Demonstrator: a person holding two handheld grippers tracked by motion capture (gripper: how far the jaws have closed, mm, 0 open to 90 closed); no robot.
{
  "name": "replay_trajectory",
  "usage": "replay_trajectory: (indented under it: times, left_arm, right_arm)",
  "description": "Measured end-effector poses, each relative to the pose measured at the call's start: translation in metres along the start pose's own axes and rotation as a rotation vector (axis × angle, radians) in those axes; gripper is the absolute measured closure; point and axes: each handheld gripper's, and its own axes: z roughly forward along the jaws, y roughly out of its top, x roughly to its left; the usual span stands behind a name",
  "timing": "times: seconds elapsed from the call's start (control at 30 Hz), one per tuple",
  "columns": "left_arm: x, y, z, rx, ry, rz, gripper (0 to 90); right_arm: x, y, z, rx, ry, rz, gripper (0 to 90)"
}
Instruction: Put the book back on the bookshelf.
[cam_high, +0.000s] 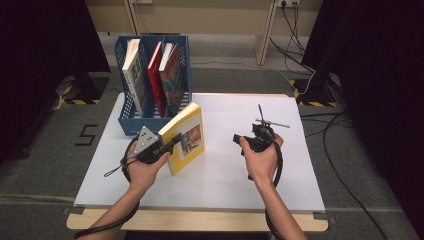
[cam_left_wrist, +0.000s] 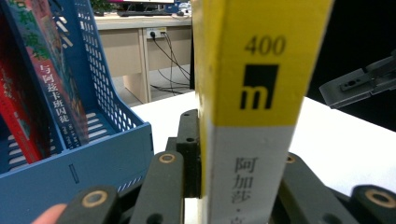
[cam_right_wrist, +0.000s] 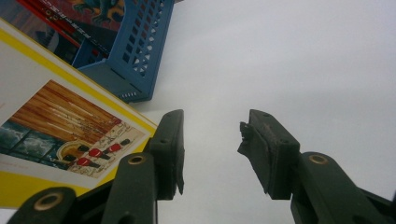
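Note:
A yellow and white book (cam_high: 189, 137) stands upright on its lower edge on the white table (cam_high: 240, 180), just in front of the blue file rack (cam_high: 131, 125). My left gripper (cam_high: 172, 142) is shut on it. In the left gripper view the black jaws (cam_left_wrist: 240, 149) press both sides of the book's spine (cam_left_wrist: 252, 93). My right gripper (cam_high: 239, 138) hovers to the right of the book, apart from it. Its jaws (cam_right_wrist: 212, 144) are open with bare table between them, and the book's cover (cam_right_wrist: 60, 126) lies to their left.
The blue rack (cam_left_wrist: 112, 154) holds three upright books: a white and green one (cam_high: 134, 75), a red one (cam_high: 157, 75) and a colourful one (cam_high: 175, 75). Cables run across the floor at the right (cam_high: 345, 150). A wooden desk (cam_high: 200, 20) stands beyond the table.

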Motion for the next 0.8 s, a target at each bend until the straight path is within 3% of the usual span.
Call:
replay_trajectory:
  times: [0.3,0.43,0.8]
  left_arm:
    - [0.002,0.007,0.006,0.01,-0.002,-0.033,75.3]
    - [-0.001,0.013,0.007,0.018,0.006,-0.02,75.3]
    - [0.004,0.034,0.001,-0.013,0.031,-0.026,75.3]
  right_arm:
    - [-0.021,-0.004,-0.001,-0.004,-0.007,0.018,57.3]
    - [-0.034,-0.008,-0.002,-0.007,-0.01,0.045,57.2]
    - [-0.05,-0.012,-0.007,-0.041,-0.022,0.061,57.2]
